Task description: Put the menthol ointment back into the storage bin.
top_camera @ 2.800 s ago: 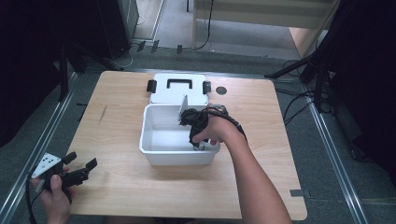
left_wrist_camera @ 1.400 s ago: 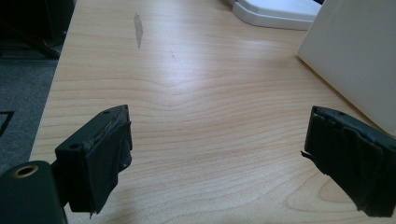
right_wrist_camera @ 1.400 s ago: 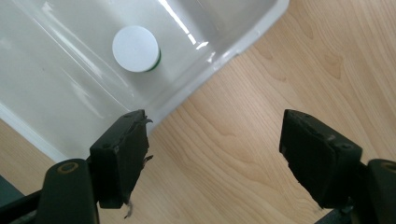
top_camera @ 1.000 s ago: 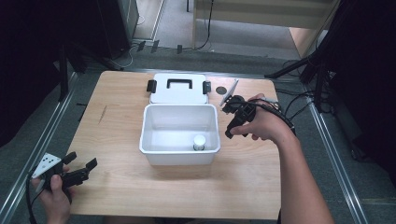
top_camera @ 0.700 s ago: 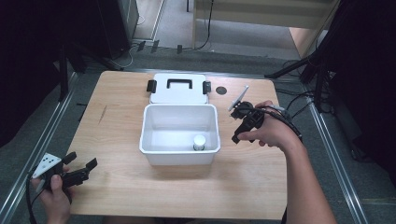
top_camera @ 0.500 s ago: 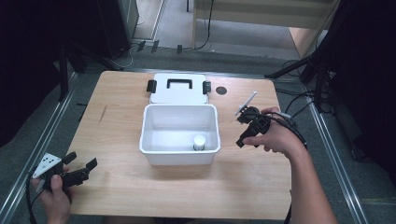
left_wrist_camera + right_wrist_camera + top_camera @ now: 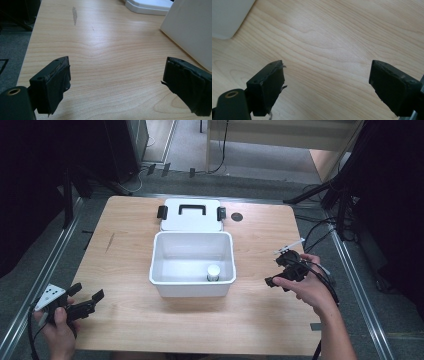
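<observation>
On the pale wooden tabletop (image 7: pixel 150 320), your white rectangular plastic bin (image 7: pixel 192 285) sits mid-table, a small white-capped jar (image 7: pixel 213 272) inside its right corner, white lid with black handle (image 7: pixel 190 215) behind. Your right gripper (image 7: pixel 277 277) hovers right of it, jaws just opened, nothing between. Your left gripper (image 7: pixel 85 302) rests near-left, jaws apart. Grey floor, cables around.
</observation>
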